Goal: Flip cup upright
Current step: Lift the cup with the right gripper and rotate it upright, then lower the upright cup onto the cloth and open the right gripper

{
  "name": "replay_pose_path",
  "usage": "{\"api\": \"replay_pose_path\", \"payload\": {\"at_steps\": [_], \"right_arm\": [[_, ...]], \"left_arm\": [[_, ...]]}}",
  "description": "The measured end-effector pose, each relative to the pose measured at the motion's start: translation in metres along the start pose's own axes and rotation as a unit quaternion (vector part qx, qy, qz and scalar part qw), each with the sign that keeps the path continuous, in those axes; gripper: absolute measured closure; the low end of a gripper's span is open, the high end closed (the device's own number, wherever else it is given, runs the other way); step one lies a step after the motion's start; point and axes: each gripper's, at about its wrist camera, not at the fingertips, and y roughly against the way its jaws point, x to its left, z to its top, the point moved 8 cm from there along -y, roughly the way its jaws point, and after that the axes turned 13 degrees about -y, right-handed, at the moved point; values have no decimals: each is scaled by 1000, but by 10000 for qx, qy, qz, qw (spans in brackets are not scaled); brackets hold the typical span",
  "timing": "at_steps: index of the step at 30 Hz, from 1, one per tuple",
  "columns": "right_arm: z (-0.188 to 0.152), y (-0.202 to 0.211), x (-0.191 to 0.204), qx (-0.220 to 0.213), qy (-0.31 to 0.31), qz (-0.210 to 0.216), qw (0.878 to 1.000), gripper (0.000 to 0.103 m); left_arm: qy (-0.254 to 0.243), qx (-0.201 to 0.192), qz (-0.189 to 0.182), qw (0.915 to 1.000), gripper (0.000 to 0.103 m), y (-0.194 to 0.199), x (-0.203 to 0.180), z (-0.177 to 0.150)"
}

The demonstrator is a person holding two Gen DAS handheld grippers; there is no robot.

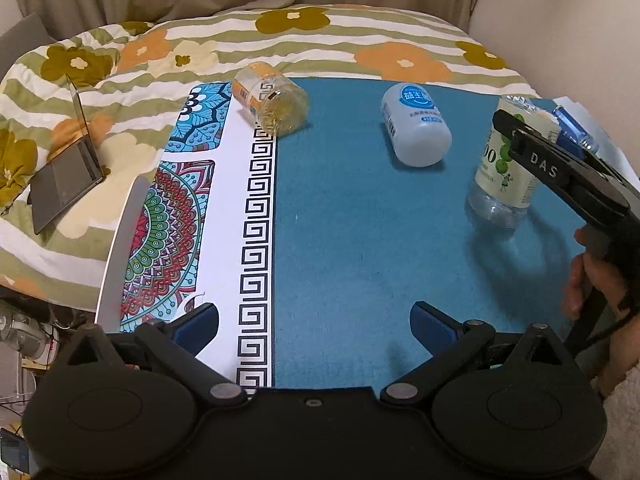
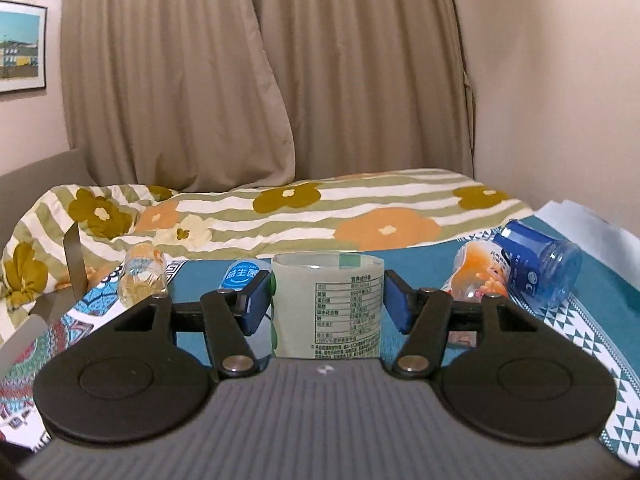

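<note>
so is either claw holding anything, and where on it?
The right claw brackets the green-label bottle at its labelled middle; whether the pads actually touch cannot be told. The left claw is open and holds nothing.

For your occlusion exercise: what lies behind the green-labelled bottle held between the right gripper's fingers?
Behind the green-labelled bottle, the white bottle peeks out left, and the teal mat shows beyond. Anything directly behind its label is hidden.
</note>
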Motion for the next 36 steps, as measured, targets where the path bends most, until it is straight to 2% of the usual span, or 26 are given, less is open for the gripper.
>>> {"api": "replay_pose_path", "payload": {"at_steps": [6,13,20,29,30,31,33,36], "right_arm": [[-3,14,5,336,193,-6,9992,28],[-1,21,13,1240,520,-83,9909,28],[0,11,16,2089,595,-246,9758,27],[1,5,16,2491,575,-343,9662,25],[0,4,16,2534,576,-373,9649,21],[0,4,15,2554,566,-425,9642,10],[-1,4,13,2524,545,-508,9648,0],[-3,3,10,2563,548,-616,9631,0]], "left_arm": [[-65,12,-33,10000,0,-1,-5,1],[-35,-7,-112,9999,0,1,-8,5],[11,63,-115,9999,0,-1,-8,6],[193,48,-178,9996,0,-1,-7,5],[202,43,-177,9996,0,-1,-7,5],[209,38,-170,9996,0,-1,-7,4],[216,26,-145,9997,0,0,-7,4],[216,7,-102,9997,0,2,-9,4]]}}
